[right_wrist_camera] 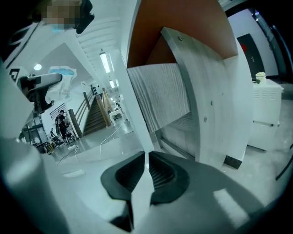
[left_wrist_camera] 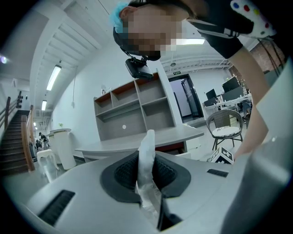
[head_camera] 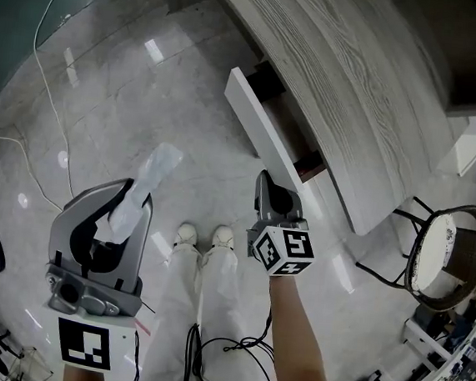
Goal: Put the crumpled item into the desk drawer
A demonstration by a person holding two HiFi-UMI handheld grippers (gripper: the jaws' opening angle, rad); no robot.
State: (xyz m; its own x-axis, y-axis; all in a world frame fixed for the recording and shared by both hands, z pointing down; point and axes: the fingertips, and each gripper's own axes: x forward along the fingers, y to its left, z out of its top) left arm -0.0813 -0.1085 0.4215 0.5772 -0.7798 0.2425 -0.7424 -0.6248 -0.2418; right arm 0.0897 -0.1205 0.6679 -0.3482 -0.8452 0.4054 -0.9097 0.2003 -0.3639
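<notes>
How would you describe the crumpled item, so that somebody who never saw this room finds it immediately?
Start from the grey wood-grain desk with its drawer pulled open. Left of it, the left gripper is shut on the crumpled item: a white, wrinkled strip sticking out beyond the jaws, the only soft, creased thing in view.

Drawer (head_camera: 288, 123): open at top, interior free between drawer front (head_camera: 257, 127) and desk top (head_camera: 356, 96).
Desk top: overhangs drawer's rear.
Floor (head_camera: 147, 93) left of drawer front: bare approach, one cable (head_camera: 51, 113) across.
Chair (head_camera: 446, 251): right, well apart.
</notes>
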